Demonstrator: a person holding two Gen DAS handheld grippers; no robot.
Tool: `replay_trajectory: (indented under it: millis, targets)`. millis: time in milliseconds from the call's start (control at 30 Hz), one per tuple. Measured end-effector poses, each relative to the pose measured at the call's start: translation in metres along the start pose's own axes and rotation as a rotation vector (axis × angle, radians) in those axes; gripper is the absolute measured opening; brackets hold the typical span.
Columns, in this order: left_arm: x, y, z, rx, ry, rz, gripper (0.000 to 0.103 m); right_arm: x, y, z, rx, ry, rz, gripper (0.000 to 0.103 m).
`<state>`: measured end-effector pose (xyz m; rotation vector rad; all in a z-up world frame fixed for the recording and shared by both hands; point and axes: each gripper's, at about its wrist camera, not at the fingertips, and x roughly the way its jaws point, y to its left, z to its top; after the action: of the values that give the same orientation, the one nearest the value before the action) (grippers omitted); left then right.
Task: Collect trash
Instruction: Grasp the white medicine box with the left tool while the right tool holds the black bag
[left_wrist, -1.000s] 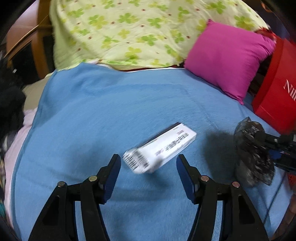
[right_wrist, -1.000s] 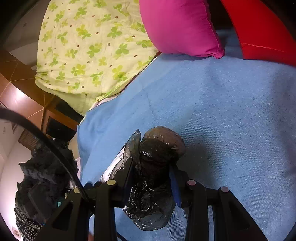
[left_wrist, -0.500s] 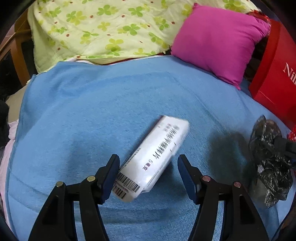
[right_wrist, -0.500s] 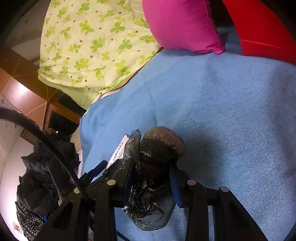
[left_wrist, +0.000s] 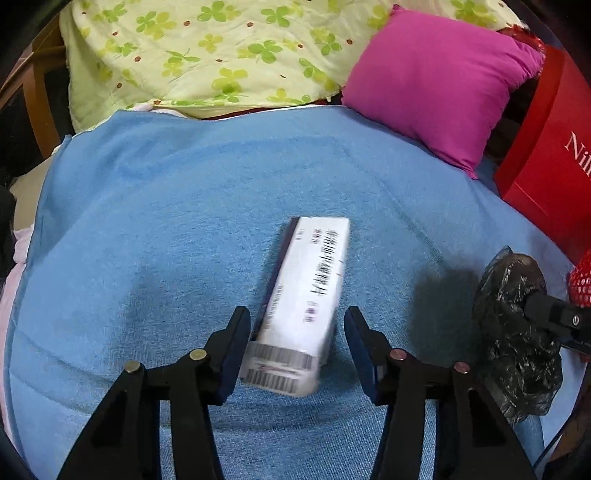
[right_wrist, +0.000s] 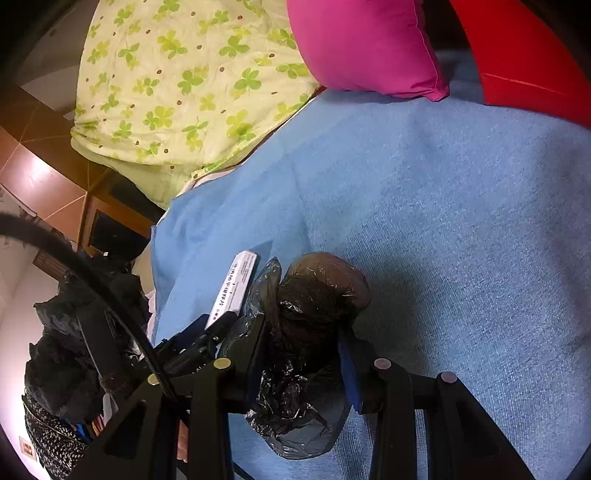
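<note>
One white box (left_wrist: 306, 306), long axis pointing away

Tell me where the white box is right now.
In the left wrist view, the white box lies on the blue blanket, between the left gripper's fingers.

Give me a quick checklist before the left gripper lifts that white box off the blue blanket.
1. White box between the left gripper fingers: ok.
2. Both pads pressing the box after the jaws have just been closing: not ok, a gap shows on the right side.
3. Right gripper clamped on black trash bag: ok.
4. Bag mouth open for the box: cannot tell.
5. Blue blanket free of the fingers: cannot tell.
</note>
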<state>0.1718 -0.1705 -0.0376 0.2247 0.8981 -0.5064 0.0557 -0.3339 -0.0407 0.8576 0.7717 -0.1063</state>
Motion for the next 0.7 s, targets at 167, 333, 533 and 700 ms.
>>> replay_trajectory:
  millis: [167,333,533,700]
  targets:
    - [0.0,0.002,0.004,-0.03,-0.01,-0.02,0.055,0.003,0.001,0.0,-0.012,0.003,-0.017,0.039]
    - [0.006,0.003,0.004,-0.047,-0.002,-0.014,0.055,0.006,0.0,-0.001,-0.008,0.011,-0.029,0.039]
    - [0.013,0.005,0.003,-0.077,0.017,-0.005,0.055,0.009,-0.002,-0.002,-0.013,0.019,-0.041,0.039]
    - [0.016,0.008,0.003,-0.112,0.023,-0.024,0.053,0.01,-0.003,-0.002,-0.014,0.02,-0.042,0.039]
